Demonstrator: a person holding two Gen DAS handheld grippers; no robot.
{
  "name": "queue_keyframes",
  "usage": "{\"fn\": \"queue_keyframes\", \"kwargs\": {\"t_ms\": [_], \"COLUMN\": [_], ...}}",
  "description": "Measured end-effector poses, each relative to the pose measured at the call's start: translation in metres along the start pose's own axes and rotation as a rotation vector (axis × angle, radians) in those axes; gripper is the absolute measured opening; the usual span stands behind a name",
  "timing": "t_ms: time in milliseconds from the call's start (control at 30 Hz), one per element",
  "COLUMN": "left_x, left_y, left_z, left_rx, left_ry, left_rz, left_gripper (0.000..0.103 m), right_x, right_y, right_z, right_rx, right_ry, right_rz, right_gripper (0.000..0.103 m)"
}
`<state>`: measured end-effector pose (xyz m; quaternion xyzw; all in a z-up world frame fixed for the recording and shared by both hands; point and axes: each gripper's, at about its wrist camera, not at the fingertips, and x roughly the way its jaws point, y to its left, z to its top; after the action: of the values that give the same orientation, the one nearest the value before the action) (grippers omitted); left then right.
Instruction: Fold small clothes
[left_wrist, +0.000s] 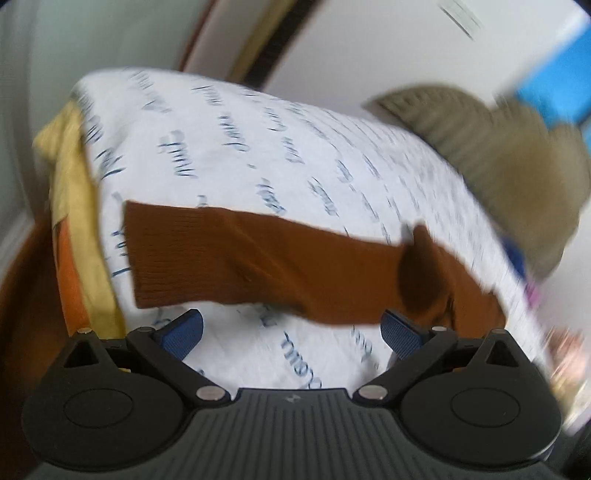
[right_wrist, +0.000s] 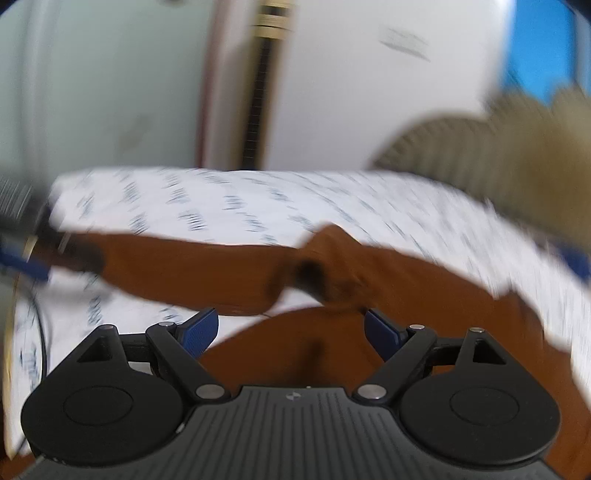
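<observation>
Both hand-held grippers, left (left_wrist: 291, 334) and right (right_wrist: 291, 330), released, nothing between pads. Brown knit garment (left_wrist: 236, 258): light, floppy, stretchy; I'd pinch the ribbed cuff edge.

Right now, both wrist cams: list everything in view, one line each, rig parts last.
Brown knitted garment: one, rust brown, lying across the printed cloth, ribbed cuff toward the picture's left.
White cloth with blue script print: one, covers the work surface under the garment.
Olive ribbed knit garment: one, khaki, far right of the cloth.
Yellow fabric: one, yellow with an orange part, at the cloth's left edge.
Blue object: one, bright blue, behind the olive knit; too blurred to identify.
Left gripper: black, blue fingers, open, empty.
Right gripper: black, blue fingers, open, empty.
</observation>
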<state>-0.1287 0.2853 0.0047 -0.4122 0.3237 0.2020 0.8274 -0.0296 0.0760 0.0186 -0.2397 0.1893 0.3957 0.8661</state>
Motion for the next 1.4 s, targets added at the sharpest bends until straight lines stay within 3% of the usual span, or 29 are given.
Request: {"fn": "queue_keyframes", "kwargs": {"t_ms": [133, 233, 333, 433, 500, 567, 700, 833, 1000, 1033, 1167, 1267, 1400], "left_x": [0.003, -0.008, -0.03, -0.062, -0.076, -0.075, -0.056, -0.035, -0.041, -0.042, -0.037, -0.027, -0.011], "left_y": [0.029, 0.043, 0.046, 0.04, 0.035, 0.026, 0.033, 0.037, 0.04, 0.041, 0.032, 0.022, -0.003], "left_z": [0.011, 0.019, 0.03, 0.037, 0.038, 0.041, 0.044, 0.041, 0.041, 0.044, 0.046, 0.043, 0.039], "left_rx": [-0.183, -0.266, -0.269, -0.228, -0.172, -0.094, -0.086, -0.13, -0.146, -0.149, -0.132, -0.122, -0.055], "left_ry": [0.055, 0.03, -0.078, -0.286, -0.389, -0.376, -0.164, -0.079, -0.115, -0.12, -0.116, -0.097, -0.098], "left_rz": [-0.079, -0.05, 0.052, 0.22, 0.261, 0.237, 0.05, 0.022, 0.035, 0.035, 0.029, 0.009, 0.013], "left_gripper": [0.103, 0.103, 0.103, 0.103, 0.103, 0.103, 0.103, 0.103, 0.103, 0.103, 0.103, 0.103, 0.103], "right_x": [0.011, 0.023, 0.032, 0.04, 0.044, 0.045, 0.056, 0.057, 0.064, 0.066, 0.065, 0.063, 0.058], "right_y": [0.039, 0.06, 0.082, 0.104, 0.117, 0.128, 0.151, 0.172, 0.187, 0.189, 0.173, 0.132, 0.045], "right_z": [0.006, 0.009, 0.009, 0.012, 0.014, 0.016, 0.022, 0.019, 0.015, 0.015, 0.03, 0.051, 0.07], "right_rx": [-0.182, -0.27, -0.359, -0.438, -0.466, -0.482, -0.526, -0.646, -0.776, -0.786, -0.637, -0.38, 0.047], "right_ry": [-0.018, -0.019, -0.035, -0.06, -0.081, -0.102, -0.148, -0.214, -0.247, -0.237, -0.198, -0.173, -0.151], "right_rz": [0.015, 0.048, 0.066, 0.06, 0.056, 0.059, 0.06, 0.053, 0.061, 0.066, 0.1, 0.11, 0.114], "right_gripper": [0.085, 0.085, 0.084, 0.084, 0.084, 0.083, 0.077, 0.055, 0.022, 0.004, 0.004, 0.004, 0.005]}}
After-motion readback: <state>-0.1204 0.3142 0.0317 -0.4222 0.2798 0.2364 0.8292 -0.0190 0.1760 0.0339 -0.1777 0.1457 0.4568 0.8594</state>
